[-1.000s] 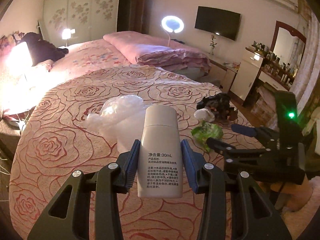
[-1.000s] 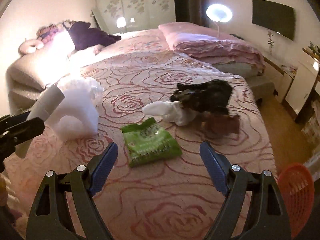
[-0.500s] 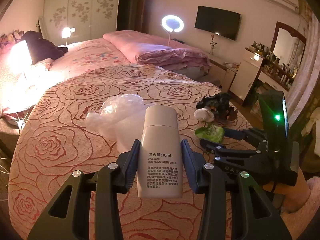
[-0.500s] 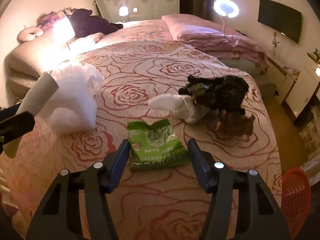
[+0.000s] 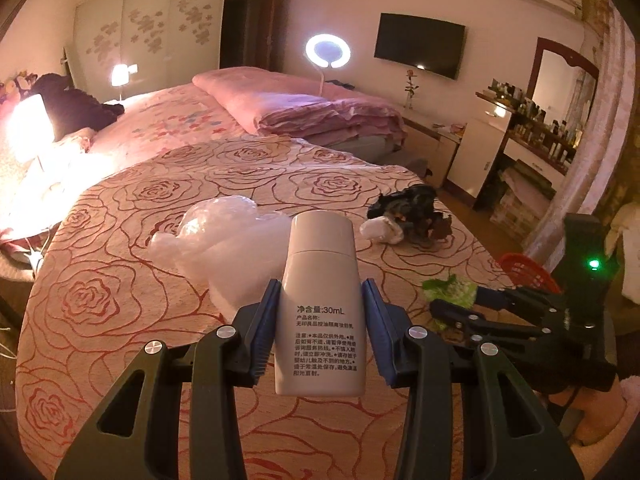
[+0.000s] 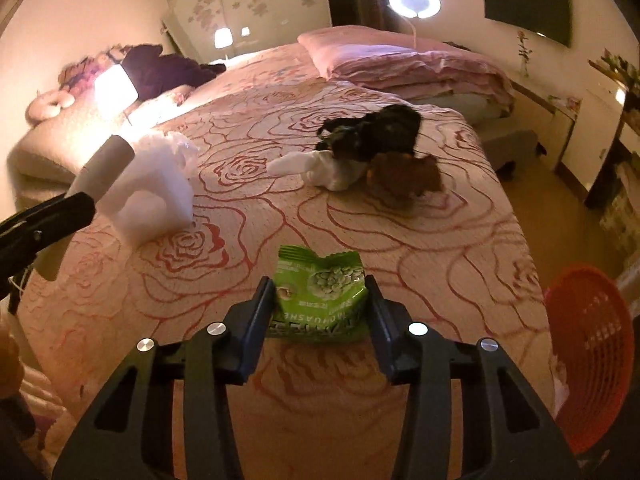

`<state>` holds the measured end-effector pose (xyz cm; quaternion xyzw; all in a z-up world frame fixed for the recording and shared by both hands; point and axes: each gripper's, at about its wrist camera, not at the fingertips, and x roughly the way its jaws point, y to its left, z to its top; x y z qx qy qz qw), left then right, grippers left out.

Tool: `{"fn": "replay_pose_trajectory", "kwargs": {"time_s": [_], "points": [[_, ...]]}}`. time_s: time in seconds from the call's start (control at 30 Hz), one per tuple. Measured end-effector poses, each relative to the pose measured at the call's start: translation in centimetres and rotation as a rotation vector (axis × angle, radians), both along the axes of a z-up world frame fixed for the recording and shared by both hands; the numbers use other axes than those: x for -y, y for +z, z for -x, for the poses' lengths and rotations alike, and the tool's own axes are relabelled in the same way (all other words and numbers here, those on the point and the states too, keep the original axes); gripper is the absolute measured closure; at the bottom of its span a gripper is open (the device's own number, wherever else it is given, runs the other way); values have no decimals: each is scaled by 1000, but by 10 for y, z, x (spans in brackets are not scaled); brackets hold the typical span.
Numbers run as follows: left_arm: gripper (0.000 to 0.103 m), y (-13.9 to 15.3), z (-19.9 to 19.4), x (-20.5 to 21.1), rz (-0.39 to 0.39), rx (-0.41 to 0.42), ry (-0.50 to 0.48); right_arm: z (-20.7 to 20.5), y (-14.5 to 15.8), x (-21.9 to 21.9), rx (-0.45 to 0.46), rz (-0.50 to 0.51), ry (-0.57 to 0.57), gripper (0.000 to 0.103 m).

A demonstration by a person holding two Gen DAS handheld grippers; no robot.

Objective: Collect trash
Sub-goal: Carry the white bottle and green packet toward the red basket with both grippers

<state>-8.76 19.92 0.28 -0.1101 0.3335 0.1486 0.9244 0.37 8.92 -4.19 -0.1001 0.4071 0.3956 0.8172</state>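
My left gripper is shut on a white 30 mL lotion bottle, held upright above the rose-patterned bedspread. My right gripper has its jaws closing on a green snack packet. The packet is crumpled between the blue pads, which press on both its sides. The left wrist view shows the same packet in the right gripper near the bed's right edge. A crumpled clear plastic bag lies on the bedspread at the left.
A white wad, a dark crumpled pile and a brown lump lie together farther up the bed. A red mesh basket stands on the floor beside the bed's right edge. Folded pink bedding lies at the far end.
The right gripper moved in over the green packet and narrowed from wide open until its pads squeezed and crumpled it. The left gripper kept still with the bottle.
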Motion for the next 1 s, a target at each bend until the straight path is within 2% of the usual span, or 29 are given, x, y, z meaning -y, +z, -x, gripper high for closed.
{"fn": "replay_pose_trajectory", "kwargs": {"time_s": [0.5,1.0], "points": [[63,-9,-7,25,1,-24,-60,5,9,65,-4,-72,-145,59],[63,-16,-24,49,-5,-56,-104,3,18,102,18,-109,-228,59]]}}
